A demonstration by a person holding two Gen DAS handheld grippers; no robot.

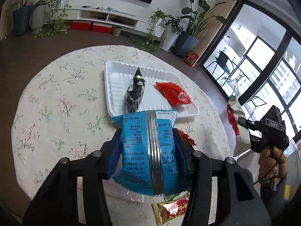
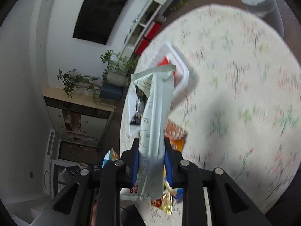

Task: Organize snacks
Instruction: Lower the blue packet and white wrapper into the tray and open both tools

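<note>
My left gripper (image 1: 147, 133) is shut on a blue snack bag (image 1: 148, 150), held above the round table just in front of a white tray (image 1: 116, 86). The tray holds a black snack pack (image 1: 135, 92) and a red snack pack (image 1: 174, 93). My right gripper (image 2: 151, 143) is shut on a pale green-white snack bag (image 2: 156, 113), held up over the table's edge; this view is blurred. The right gripper also shows in the left wrist view (image 1: 263, 130), off the table's right side, with the same bag (image 1: 239, 128) hanging from it. The tray (image 2: 185, 71) shows blurred beyond the bag.
A red-and-gold wrapped snack (image 1: 171, 210) lies on the floral tablecloth (image 1: 56, 113) under my left gripper, and a red wrapper (image 1: 185, 137) lies to its right. Orange and gold packs (image 2: 176, 133) lie below my right gripper. Plants and a TV cabinet stand behind the table.
</note>
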